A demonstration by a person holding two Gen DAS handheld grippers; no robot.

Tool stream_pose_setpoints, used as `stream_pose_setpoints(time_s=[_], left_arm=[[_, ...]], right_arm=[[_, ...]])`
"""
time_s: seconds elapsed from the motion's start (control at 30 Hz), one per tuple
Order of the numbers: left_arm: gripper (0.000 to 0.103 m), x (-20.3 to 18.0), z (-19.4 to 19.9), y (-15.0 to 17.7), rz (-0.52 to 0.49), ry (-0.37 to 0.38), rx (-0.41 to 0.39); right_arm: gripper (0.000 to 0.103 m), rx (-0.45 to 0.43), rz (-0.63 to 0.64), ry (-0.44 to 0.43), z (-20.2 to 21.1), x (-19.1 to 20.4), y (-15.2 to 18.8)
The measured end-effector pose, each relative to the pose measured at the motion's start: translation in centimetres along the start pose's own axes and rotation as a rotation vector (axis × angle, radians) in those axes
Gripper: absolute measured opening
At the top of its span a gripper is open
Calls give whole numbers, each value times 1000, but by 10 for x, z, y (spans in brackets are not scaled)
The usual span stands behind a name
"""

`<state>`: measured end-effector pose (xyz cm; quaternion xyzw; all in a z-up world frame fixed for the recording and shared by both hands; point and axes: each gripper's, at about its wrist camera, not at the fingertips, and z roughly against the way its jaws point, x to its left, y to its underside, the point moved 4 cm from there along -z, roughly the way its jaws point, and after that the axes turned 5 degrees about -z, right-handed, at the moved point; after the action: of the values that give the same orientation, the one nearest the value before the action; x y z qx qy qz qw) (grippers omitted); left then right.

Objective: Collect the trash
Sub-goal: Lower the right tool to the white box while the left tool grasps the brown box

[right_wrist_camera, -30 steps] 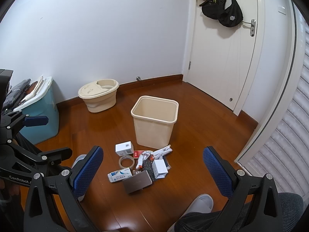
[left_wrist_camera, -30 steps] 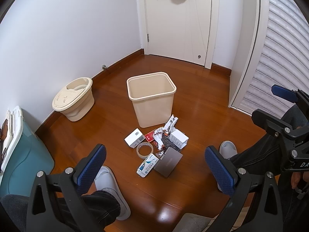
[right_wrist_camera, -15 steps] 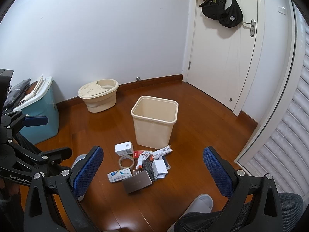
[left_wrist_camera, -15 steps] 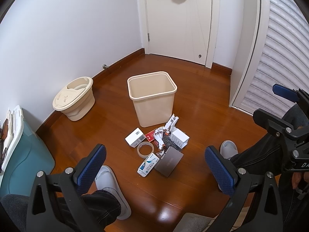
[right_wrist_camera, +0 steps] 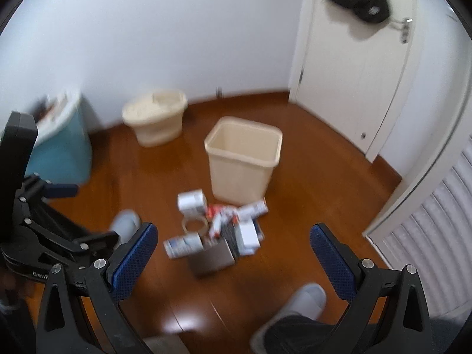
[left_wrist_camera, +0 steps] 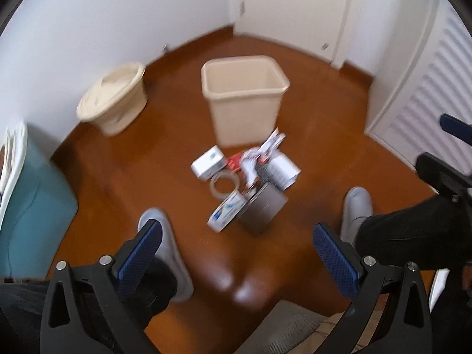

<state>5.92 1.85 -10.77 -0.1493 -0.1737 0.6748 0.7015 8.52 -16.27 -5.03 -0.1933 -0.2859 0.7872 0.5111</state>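
The trash pile (left_wrist_camera: 247, 183) lies on the floor (left_wrist_camera: 318, 135) just in front of the empty bin (left_wrist_camera: 243, 100). I hold my left gripper (left_wrist_camera: 236, 250) and right gripper (right_wrist_camera: 233, 253) high above it, tipped down, both wide open and holding nothing.

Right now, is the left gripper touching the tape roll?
Apart. In the left wrist view, bare floor separates the open left gripper from the tape roll.
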Motion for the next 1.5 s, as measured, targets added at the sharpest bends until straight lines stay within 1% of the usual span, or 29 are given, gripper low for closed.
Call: stream_pose_setpoints(time_s=[0.03, 0.07, 0.17, 0.2, 0.27, 0.33, 0.4, 0.47, 0.5, 0.53, 0.57, 0.63, 0.67, 0.73, 0.8, 0.87, 1.0, 1.1, 1.17, 1.2, 1.23, 1.27, 1.3, 1.33, 1.4, 1.43, 1.5], left_arm=[[103, 4, -6, -3, 24, 2, 14], [103, 10, -11, -6, 58, 1, 24], [103, 22, -26, -19, 130, 0, 32], [103, 26, -36, -23, 159, -3, 50], [103, 33, -58, -27, 212, -2, 86], [103, 40, -92, -24, 258, 1, 152], [103, 42, -123, -17, 277, 5, 223], [103, 41, -158, -9, 290, 20, 299], [103, 40, -176, -4, 299, 22, 333], [103, 39, -193, -1, 309, 17, 355], [103, 37, -204, 1, 317, 13, 369], [103, 32, -233, 4, 335, 20, 392], [103, 30, -243, 5, 337, 26, 403], [103, 22, -271, 10, 325, 35, 424], [103, 16, -290, 16, 312, 38, 448], [103, 12, -306, 21, 314, 40, 458], [103, 5, -327, 25, 311, 38, 440], [103, -12, -335, 29, 264, 54, 431], [103, -26, -338, 32, 198, 56, 427], [103, -34, -338, 33, 158, 52, 423], [103, -40, -338, 35, 125, 46, 419], [103, -47, -338, 34, 91, 37, 413], [103, -51, -339, 33, 68, 34, 405], [103, -55, -339, 31, 41, 30, 393], [103, -69, -335, 25, -77, 3, 336], [103, -76, -333, 23, -157, -16, 312], [103, -96, -333, 26, -361, -65, 288]], right_arm=[[103, 26, -2, -9, -6, -6, -4], [103, 71, -23, -27, -20, -11, -7], [103, 231, -115, -65, -63, -31, -19], [103, 308, -163, -85, -84, -41, -23], [103, 408, -223, -105, -116, -55, -29], [103, 505, -262, -102, -158, -69, -34], [103, 559, -230, -86, -192, -74, -39], [103, 632, -129, -78, -229, -71, -37], [103, 680, -72, -88, -245, -67, -34], [103, 731, 12, -113, -269, -62, -31], [103, 744, 67, -127, -279, -57, -29], [103, 754, 201, -154, -315, -53, -21], [103, 761, 218, -164, -327, -54, -16], [103, 802, 206, -207, -365, -62, 4], [103, 822, 193, -235, -395, -68, 22], [103, 806, 177, -277, -419, -73, 37], [102, 788, 71, -322, -463, -83, 60], [100, 756, 53, -346, -484, -84, 69], [95, 751, 56, -373, -493, -82, 75], [84, 764, 63, -372, -499, -82, 82], [61, 784, 69, -379, -505, -82, 91], [56, 794, 78, -383, -508, -82, 97], [55, 788, 87, -375, -509, -82, 102], [55, 763, 76, -381, -507, -83, 102], [55, 704, 38, -404, -496, -86, 98], [55, 666, 27, -407, -489, -89, 94], [55, 598, -7, -413, -477, -98, 88]])
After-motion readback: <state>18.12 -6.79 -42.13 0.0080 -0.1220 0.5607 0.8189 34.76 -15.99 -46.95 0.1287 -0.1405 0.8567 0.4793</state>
